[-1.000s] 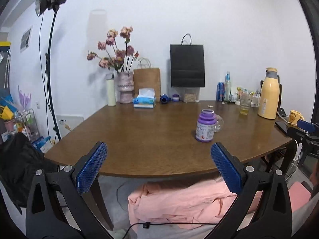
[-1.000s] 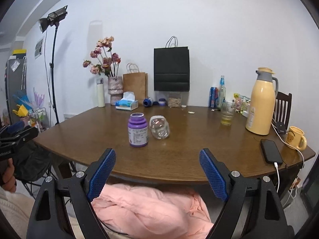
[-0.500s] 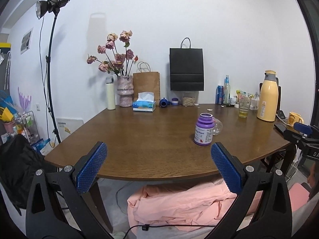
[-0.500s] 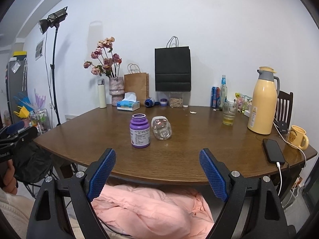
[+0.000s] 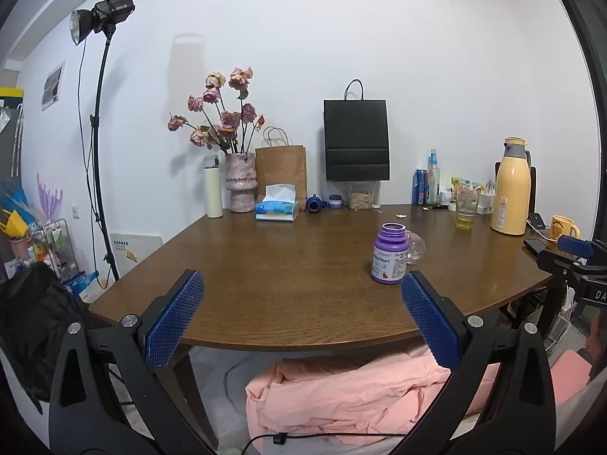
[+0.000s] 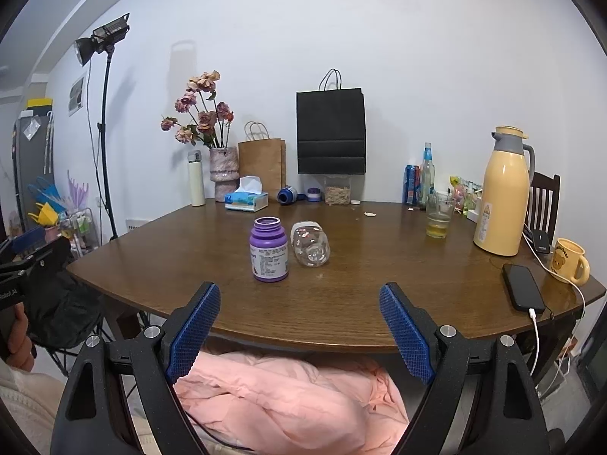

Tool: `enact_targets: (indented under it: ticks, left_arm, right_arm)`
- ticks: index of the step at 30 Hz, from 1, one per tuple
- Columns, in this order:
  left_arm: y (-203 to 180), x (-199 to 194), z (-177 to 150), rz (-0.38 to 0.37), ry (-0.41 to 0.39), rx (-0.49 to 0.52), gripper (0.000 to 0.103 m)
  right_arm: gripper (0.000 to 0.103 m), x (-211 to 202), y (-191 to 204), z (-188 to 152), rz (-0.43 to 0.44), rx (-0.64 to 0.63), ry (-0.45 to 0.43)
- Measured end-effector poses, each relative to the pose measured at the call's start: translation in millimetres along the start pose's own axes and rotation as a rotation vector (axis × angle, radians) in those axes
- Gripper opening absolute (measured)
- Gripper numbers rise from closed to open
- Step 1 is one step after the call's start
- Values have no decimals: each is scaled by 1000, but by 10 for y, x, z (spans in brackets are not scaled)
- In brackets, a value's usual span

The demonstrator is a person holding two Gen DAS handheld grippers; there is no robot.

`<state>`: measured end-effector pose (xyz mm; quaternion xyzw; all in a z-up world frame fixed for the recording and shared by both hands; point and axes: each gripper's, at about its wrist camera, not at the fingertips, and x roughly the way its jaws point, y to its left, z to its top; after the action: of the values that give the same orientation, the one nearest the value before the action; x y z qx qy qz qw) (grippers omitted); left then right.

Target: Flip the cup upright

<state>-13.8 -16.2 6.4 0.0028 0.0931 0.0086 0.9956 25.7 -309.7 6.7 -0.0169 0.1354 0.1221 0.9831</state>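
A clear plastic cup [image 6: 310,244] lies on its side on the brown table [image 6: 360,295], just right of an upright purple jar [image 6: 268,249]. In the left wrist view the cup [image 5: 415,245] is mostly hidden behind the purple jar [image 5: 389,254]. My right gripper [image 6: 299,328] is open and empty, held in front of the table's near edge, well short of the cup. My left gripper [image 5: 301,318] is open and empty, also short of the near edge, to the left of the jar.
A glass with yellow liquid [image 6: 439,215], a yellow thermos [image 6: 501,192], a yellow mug [image 6: 571,261] and a charging phone [image 6: 522,291] stand at the right. A tissue box [image 6: 246,199], vase with flowers [image 6: 223,172] and paper bags [image 6: 331,132] line the back. Pink cloth [image 6: 280,398] lies below the table.
Both grippers have risen slightly and drifted a little; the view of the table has shifted down. Nothing on the table has moved and both grippers stay open.
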Motion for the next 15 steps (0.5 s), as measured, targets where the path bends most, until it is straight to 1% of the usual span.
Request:
enact_targets:
  ticks: [15]
  left_arm:
    - [-4, -22, 16, -3, -7, 6, 103]
  right_arm:
    - [90, 24, 24, -11, 11, -9, 7]
